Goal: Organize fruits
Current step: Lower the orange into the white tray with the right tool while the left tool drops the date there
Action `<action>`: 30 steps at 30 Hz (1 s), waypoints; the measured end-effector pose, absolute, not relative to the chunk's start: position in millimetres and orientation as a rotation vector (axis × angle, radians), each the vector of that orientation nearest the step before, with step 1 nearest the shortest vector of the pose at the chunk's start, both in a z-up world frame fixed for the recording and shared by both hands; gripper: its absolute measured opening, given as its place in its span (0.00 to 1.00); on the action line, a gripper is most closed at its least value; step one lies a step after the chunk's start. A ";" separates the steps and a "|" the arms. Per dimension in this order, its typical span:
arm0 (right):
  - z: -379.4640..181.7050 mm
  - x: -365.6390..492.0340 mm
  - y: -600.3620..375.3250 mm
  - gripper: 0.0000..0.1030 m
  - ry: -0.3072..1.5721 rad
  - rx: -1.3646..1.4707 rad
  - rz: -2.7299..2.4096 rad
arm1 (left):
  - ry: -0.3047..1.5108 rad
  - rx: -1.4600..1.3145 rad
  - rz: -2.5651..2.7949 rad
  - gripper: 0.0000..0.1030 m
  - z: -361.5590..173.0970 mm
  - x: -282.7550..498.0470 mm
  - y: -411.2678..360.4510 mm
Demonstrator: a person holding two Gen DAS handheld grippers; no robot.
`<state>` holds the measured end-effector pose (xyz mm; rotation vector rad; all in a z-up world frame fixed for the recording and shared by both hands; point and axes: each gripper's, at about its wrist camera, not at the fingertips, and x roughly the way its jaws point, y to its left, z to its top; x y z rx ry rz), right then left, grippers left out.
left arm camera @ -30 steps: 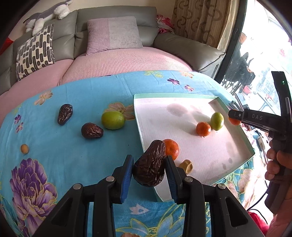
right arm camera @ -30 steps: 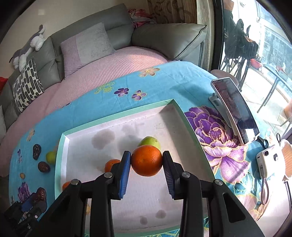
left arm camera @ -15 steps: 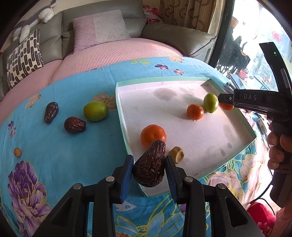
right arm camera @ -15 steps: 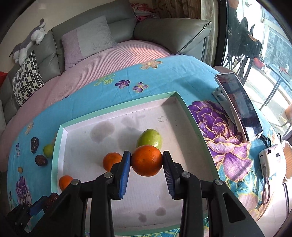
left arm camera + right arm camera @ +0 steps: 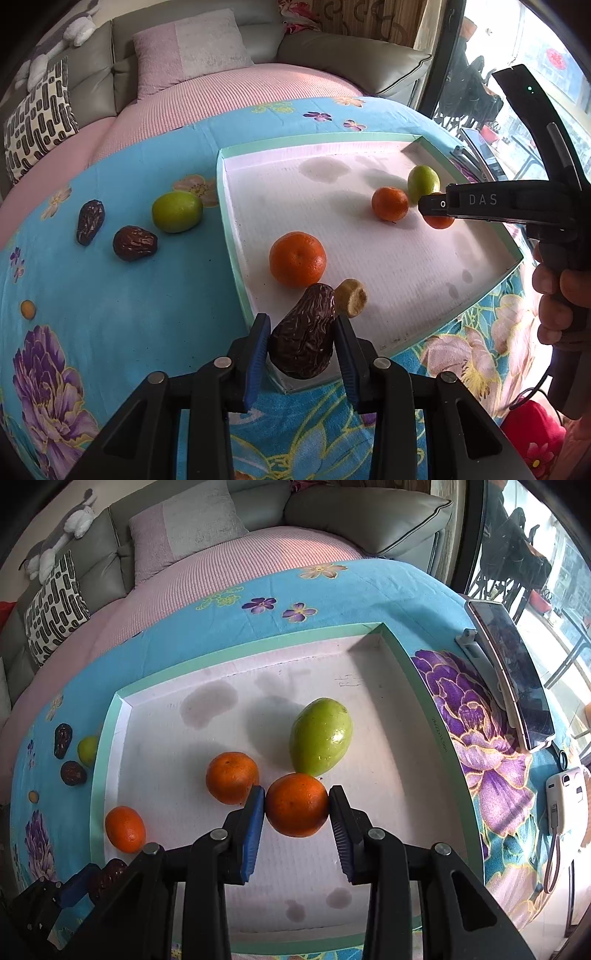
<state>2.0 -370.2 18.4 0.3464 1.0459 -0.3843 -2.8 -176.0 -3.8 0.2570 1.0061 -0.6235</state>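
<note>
My left gripper (image 5: 301,345) is shut on a wrinkled dark date (image 5: 304,332), held over the near left corner of the white tray (image 5: 369,142). My right gripper (image 5: 297,806) is shut on a small orange (image 5: 297,805), low over the tray's middle (image 5: 155,716), beside a green fruit (image 5: 320,736) and another orange (image 5: 232,777). A third orange (image 5: 297,259) and a tan fruit piece (image 5: 351,297) lie just beyond the date. Outside the tray on the blue cloth rest a green fruit (image 5: 177,211) and two dates (image 5: 135,243) (image 5: 90,221).
A tiny orange fruit (image 5: 27,308) lies far left on the flowered cloth. Right of the tray stand a phone (image 5: 511,672) on a holder and a white device (image 5: 563,801) with a cable. A grey sofa (image 5: 369,513) with cushions rises behind the table.
Both grippers have pushed forward and lower over the tray while keeping hold of their fruit. The right gripper's orange has come down close beside the green fruit and the other orange.
</note>
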 end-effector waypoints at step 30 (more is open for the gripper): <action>8.1 8.9 -364.6 0.36 1.090 0.310 -0.374 | 1.010 0.275 -0.622 0.40 -3.3 -5.4 -178.8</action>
